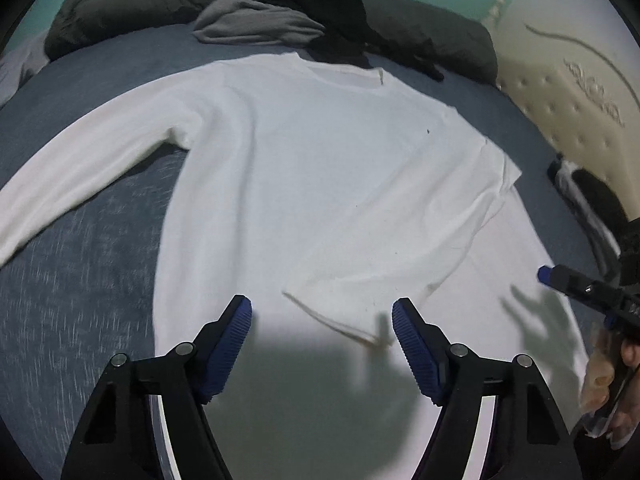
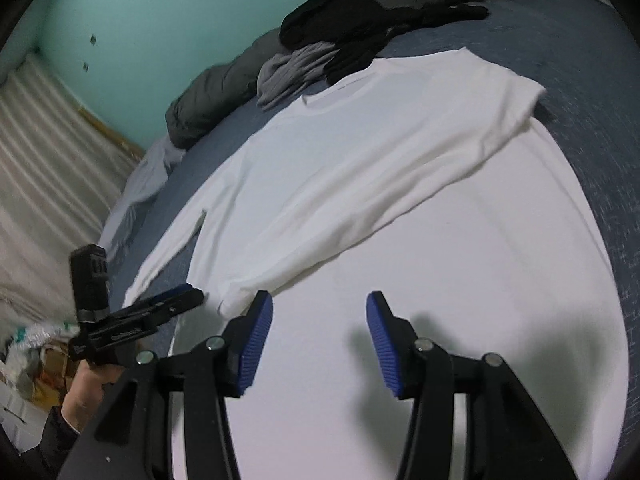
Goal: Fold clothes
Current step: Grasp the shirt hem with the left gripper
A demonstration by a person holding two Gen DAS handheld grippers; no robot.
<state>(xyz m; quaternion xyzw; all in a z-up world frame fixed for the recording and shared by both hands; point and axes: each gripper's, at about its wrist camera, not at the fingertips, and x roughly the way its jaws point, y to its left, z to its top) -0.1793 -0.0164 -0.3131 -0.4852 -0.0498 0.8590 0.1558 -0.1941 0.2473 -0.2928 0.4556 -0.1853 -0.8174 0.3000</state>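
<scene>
- White long-sleeved shirt (image 1: 320, 168): laid flat, front up, on the blue-grey bed cover (image 1: 80, 264). One sleeve (image 1: 80, 176) is extended to the left; the other sleeve (image 1: 400, 248) is folded diagonally across the body, its cuff near the lower hem.
- Open room: bare cover is seen left of the shirt body and beyond its right edge.
- Count: one white shirt; one grey garment (image 1: 252, 20) and one black garment (image 1: 320, 4) are piled at the collar end.
- Left gripper (image 1: 322, 320): held low over the hem, jaws spread wide, nothing gripped.
- Right gripper (image 2: 320, 316): held above the hem, jaws spread wide, nothing gripped.
</scene>
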